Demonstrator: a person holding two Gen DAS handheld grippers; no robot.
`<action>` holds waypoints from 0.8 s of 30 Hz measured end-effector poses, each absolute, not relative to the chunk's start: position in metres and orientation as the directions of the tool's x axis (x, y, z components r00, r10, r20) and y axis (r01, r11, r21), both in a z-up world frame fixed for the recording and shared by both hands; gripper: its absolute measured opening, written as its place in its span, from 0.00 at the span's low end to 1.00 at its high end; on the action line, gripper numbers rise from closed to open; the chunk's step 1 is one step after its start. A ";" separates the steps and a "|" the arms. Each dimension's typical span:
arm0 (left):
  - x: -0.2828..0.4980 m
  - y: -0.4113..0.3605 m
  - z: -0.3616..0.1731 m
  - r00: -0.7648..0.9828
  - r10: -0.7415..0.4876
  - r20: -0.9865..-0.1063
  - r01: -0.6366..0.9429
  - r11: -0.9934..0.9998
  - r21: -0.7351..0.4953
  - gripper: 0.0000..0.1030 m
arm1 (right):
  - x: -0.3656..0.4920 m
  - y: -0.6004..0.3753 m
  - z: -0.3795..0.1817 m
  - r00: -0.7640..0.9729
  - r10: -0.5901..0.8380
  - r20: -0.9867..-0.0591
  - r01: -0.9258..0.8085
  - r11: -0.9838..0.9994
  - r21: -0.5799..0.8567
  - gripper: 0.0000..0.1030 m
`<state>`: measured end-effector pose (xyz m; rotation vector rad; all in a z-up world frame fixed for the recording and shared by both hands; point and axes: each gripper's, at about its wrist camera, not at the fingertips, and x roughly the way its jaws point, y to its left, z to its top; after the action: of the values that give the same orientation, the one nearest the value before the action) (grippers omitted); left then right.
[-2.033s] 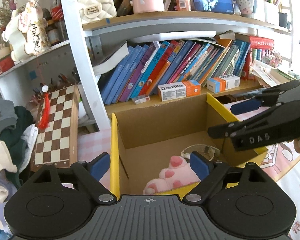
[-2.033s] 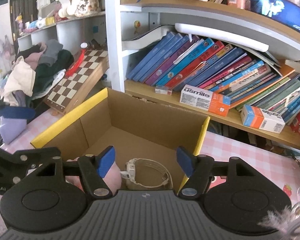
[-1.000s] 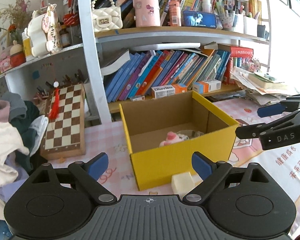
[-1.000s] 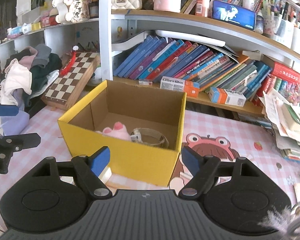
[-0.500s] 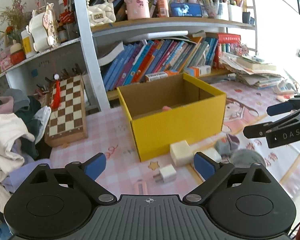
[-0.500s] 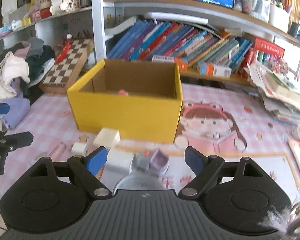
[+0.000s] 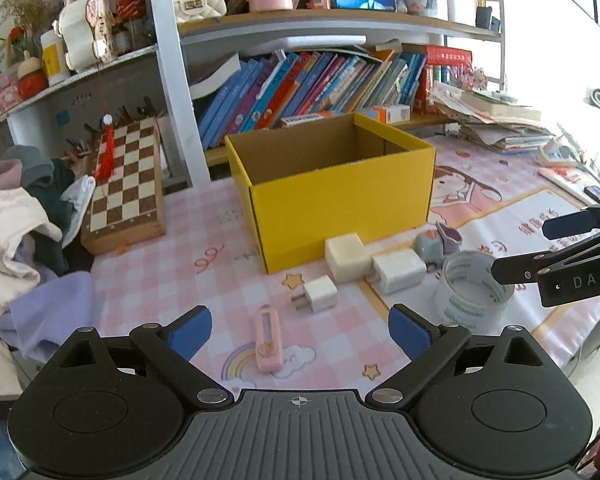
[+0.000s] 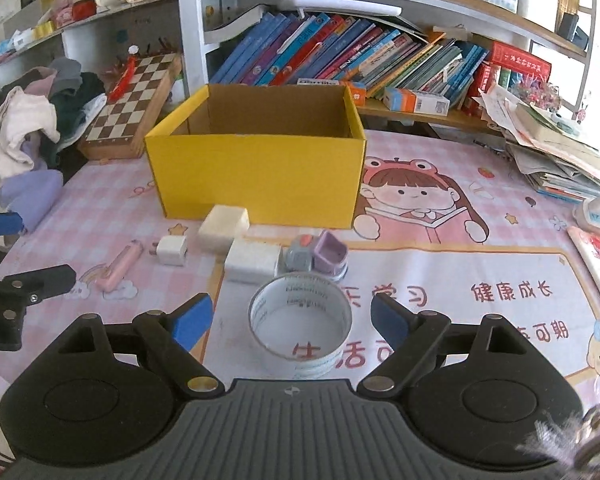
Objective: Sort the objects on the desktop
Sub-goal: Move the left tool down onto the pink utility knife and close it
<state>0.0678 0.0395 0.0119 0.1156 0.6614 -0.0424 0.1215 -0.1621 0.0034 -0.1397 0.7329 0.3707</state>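
Here, both the left gripper and right gripper hover with fingers spread wide and empty above the counter, where the tape roll, pink case, white plug and foam blocks lie before the yellow box.

Yellow cardboard box sits open-topped on the pink mat. In front of it: 2 whitish blocks, a white plug, pink stick, purple-grey toy, and a tape roll lying flat.
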 end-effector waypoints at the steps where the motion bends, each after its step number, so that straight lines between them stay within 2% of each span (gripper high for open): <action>1: 0.066 0.039 0.010 0.785 -0.002 -0.619 0.074 0.993 0.091 0.94 | 0.119 -0.161 0.002 0.679 0.282 -0.678 -0.382 0.924 0.003 0.84; 14: 0.054 0.032 -0.008 0.739 -0.004 -0.673 0.072 0.995 0.072 0.94 | 0.106 -0.150 -0.019 0.615 0.281 -0.737 -0.414 0.910 0.002 0.86; 18: 0.055 0.026 -0.010 0.733 -0.015 -0.680 0.098 0.992 0.083 0.94 | 0.105 -0.148 -0.023 0.597 0.280 -0.752 -0.419 0.908 0.006 0.91; 24: 0.061 0.025 -0.015 0.717 -0.004 -0.697 0.099 0.991 0.095 0.94 | 0.104 -0.146 -0.025 0.592 0.274 -0.758 -0.418 0.908 0.002 0.92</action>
<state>0.0606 0.0252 -0.0147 0.1288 0.7695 -0.0571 0.1042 -0.1457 -0.0249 -0.1837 0.8473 0.4049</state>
